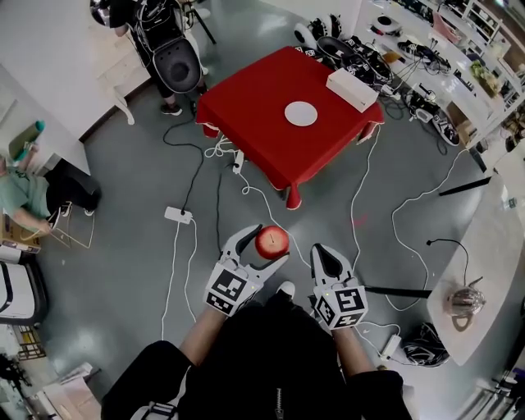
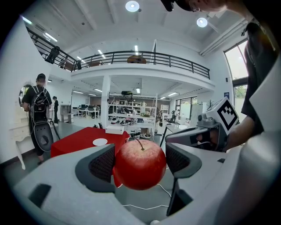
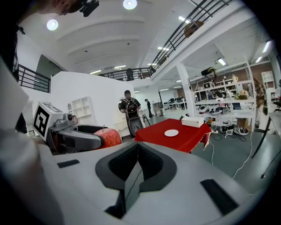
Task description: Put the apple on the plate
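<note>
Clamping apple [image 2: 139, 166], left tongs [image 2: 140, 159]

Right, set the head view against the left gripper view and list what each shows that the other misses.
Only the head view: the white power strip lying below the table, and a shiny metal vessel near the right edge. Only the left gripper view: the black-railed balcony and the round ceiling lights. Both: the round red apple clamped in the left gripper, the right gripper beside it, the red-clothed square table, and on it the round white plate and a white box.
</note>
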